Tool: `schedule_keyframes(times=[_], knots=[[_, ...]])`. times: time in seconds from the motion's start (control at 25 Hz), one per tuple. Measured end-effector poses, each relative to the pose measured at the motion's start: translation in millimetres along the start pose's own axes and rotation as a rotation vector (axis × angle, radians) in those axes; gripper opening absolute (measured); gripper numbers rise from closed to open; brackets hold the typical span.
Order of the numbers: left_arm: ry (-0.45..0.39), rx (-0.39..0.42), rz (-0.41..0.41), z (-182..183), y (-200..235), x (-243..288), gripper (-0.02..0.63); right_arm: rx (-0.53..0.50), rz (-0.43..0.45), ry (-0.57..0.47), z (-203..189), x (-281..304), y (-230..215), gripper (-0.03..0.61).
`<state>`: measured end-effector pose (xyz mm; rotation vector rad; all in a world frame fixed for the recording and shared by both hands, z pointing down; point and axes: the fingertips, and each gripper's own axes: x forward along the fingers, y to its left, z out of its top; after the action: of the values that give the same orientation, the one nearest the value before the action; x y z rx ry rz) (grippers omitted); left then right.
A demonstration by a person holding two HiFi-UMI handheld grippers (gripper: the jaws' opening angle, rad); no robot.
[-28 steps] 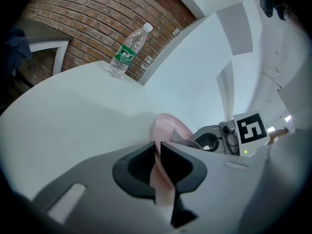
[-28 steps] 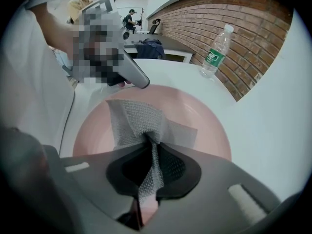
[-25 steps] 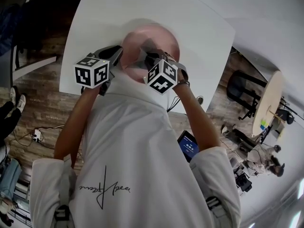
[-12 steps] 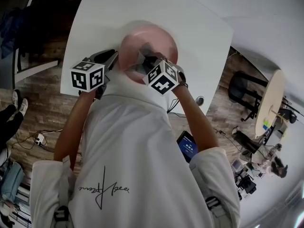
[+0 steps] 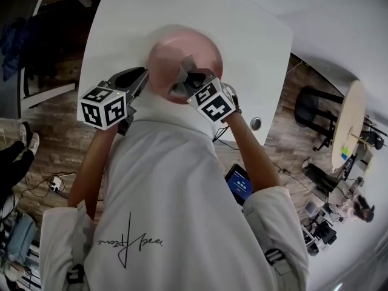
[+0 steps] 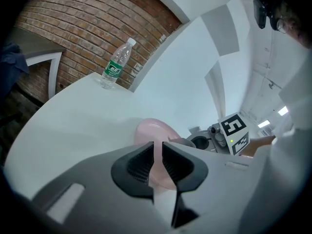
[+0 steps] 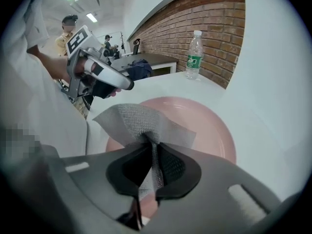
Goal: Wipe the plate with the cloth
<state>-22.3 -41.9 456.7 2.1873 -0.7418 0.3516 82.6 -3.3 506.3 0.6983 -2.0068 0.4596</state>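
Observation:
A pink plate (image 5: 168,52) lies on the white table (image 5: 248,35) near its front edge. Over the plate's near part, my right gripper (image 5: 187,79) is shut on a grey mesh cloth (image 5: 183,67). In the right gripper view the cloth (image 7: 141,123) fans out ahead of the right gripper (image 7: 152,151), above the plate (image 7: 207,126). My left gripper (image 5: 139,77) hovers just left of the plate, apart from its rim. Seen in its own view, the left gripper (image 6: 157,147) holds nothing, with only a thin slit between the jaws, and the plate (image 6: 148,129) lies beyond.
A plastic water bottle (image 6: 116,65) with a green label stands at the table's far edge, beside a brick wall (image 7: 195,13). The table's front edge is close to the person's body. Chairs and a round table (image 5: 345,126) stand on the floor to the right.
My left gripper has drawn back to the left, away from the plate's rim. The right gripper with the cloth has shifted slightly farther over the plate.

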Motion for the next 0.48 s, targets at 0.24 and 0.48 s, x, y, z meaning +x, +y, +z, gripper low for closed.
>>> schedule_keyframes(times=[0.24,0.48], knots=[[-0.018,0.042,-0.038,10.8,-24.6,2.3,0.061,0.115,-0.020,-0.090,3.9,-28.8,-5.2,0.031],[-0.041,0.093,-0.101,25.1,-53.6,-2.2,0.046,0.249,-0.064,-0.236,18.1,-71.7,-10.9,0.029]])
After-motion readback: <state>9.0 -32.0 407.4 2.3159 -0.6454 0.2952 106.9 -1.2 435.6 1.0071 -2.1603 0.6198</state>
